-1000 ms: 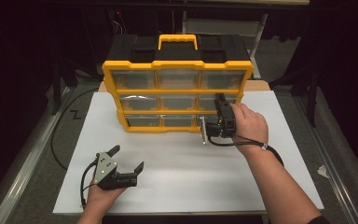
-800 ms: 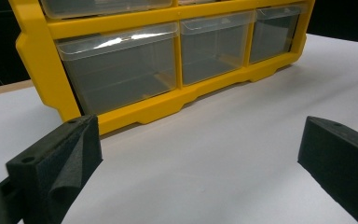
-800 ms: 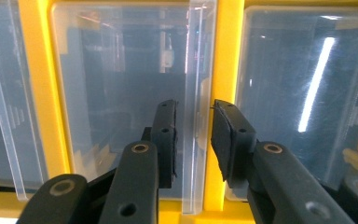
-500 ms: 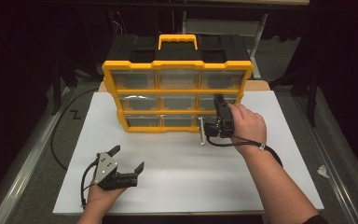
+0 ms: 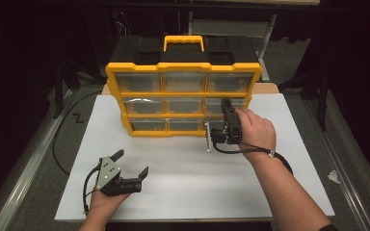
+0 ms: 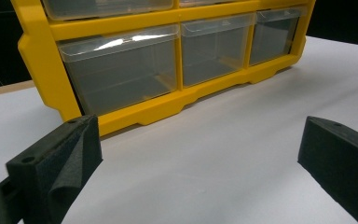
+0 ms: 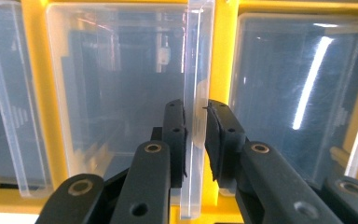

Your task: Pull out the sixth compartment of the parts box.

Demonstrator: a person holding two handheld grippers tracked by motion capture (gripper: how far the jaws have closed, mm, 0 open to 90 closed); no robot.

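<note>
The right hand-held gripper [image 7: 196, 121] has just been closing and now pinches the protruding lip of a clear plastic drawer [image 7: 121, 93] between its two black jaws, the pads pressing on either side of that thin transparent edge. From above, this right hand-held gripper [image 5: 225, 126] sits at the right end of the cabinet's lower rows, held by the person's right hand [image 5: 255, 130]. The drawer belongs to a yellow-framed plastic organiser cabinet with a black top and yellow carry handle [image 5: 183, 67], standing upright at the far side of the white-topped desk [image 5: 192, 183]. Well apart, near the desk's front left, the left hand-held gripper [image 5: 130, 163] rests with its jaws spread wide and nothing between them, facing the cabinet's bottom row.
</note>
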